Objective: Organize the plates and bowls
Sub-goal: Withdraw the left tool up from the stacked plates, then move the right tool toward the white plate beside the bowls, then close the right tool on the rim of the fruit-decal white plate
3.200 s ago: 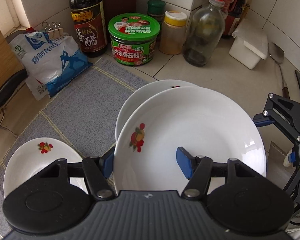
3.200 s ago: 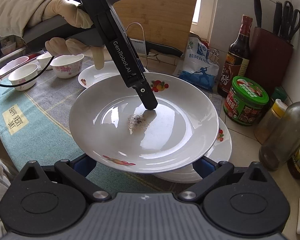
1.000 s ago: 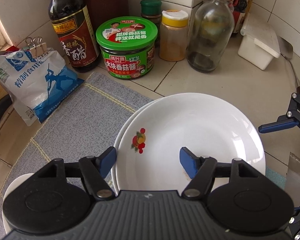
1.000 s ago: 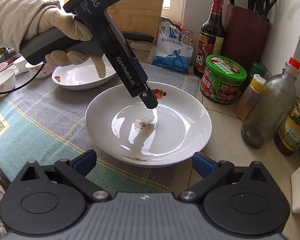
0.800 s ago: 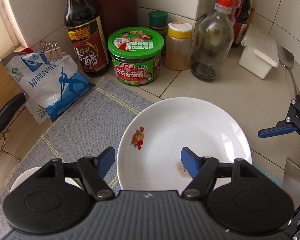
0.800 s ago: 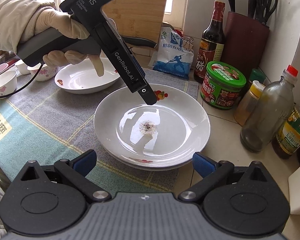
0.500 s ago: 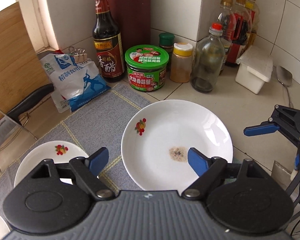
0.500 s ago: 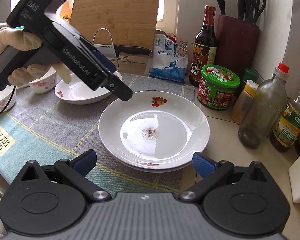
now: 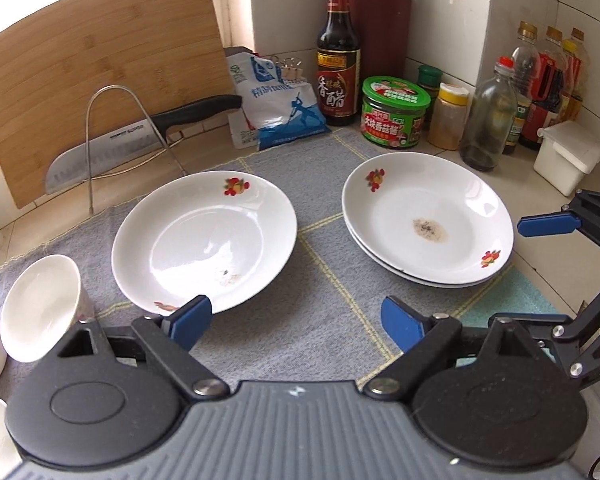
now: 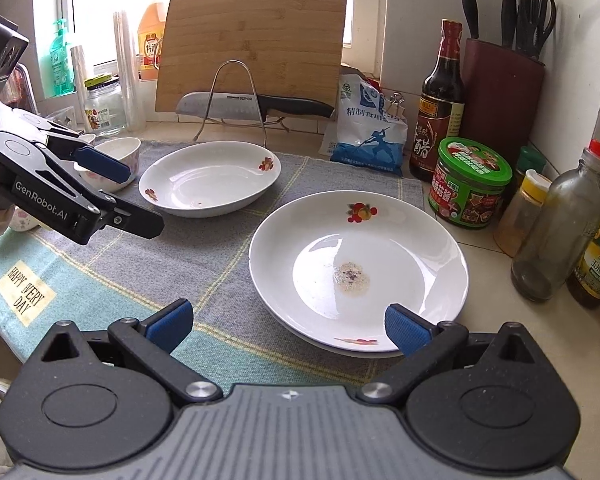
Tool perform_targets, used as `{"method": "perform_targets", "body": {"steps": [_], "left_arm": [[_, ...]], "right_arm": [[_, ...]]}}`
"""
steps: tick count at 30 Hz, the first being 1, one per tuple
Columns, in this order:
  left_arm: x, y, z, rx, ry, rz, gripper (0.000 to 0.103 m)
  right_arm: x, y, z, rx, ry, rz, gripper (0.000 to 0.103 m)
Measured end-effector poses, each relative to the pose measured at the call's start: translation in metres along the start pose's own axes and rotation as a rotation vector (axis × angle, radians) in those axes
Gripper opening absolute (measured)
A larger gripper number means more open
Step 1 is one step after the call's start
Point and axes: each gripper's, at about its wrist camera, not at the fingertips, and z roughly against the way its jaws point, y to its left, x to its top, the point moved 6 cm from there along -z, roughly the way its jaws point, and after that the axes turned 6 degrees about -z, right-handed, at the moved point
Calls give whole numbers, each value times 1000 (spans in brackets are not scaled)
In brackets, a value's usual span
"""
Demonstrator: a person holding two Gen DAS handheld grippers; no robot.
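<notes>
The left tool [image 9: 296,318] hangs over the grey cloth [image 9: 324,320] with its jaws wide; they have just been opening and nothing sits between them. The right tool [image 10: 288,322] also stands wide and empty, its blue right pad [image 10: 408,330] covering part of the near rim of the stacked plates [image 10: 358,268]. That stack lies half on the cloth and half on the tiled counter [image 10: 488,292]; only a thin edge of the lower plate shows, so how many lie underneath cannot be told. A speckled smear marks the top plate's middle. A single plate [image 9: 204,236] rests well apart on the cloth. A small bowl [image 9: 40,308] is blurred at the left edge, and other white pieces beside it are cut off.
</notes>
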Motion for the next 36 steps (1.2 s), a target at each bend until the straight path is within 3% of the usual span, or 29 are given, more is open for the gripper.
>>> {"method": "perform_targets", "body": {"steps": [10, 20, 30, 36], "left_arm": [[-23, 37, -9, 11, -6, 39, 92], [-45, 68, -48, 6, 42, 36, 92], [-42, 73, -76, 33, 38, 100, 93], [-35, 69, -85, 41, 47, 104, 103]], "right_arm": [[13, 30, -3, -59, 9, -1, 103], [30, 65, -18, -126, 56, -5, 103], [53, 63, -51, -48, 93, 94, 103], [70, 57, -81, 23, 117, 139, 103]]}}
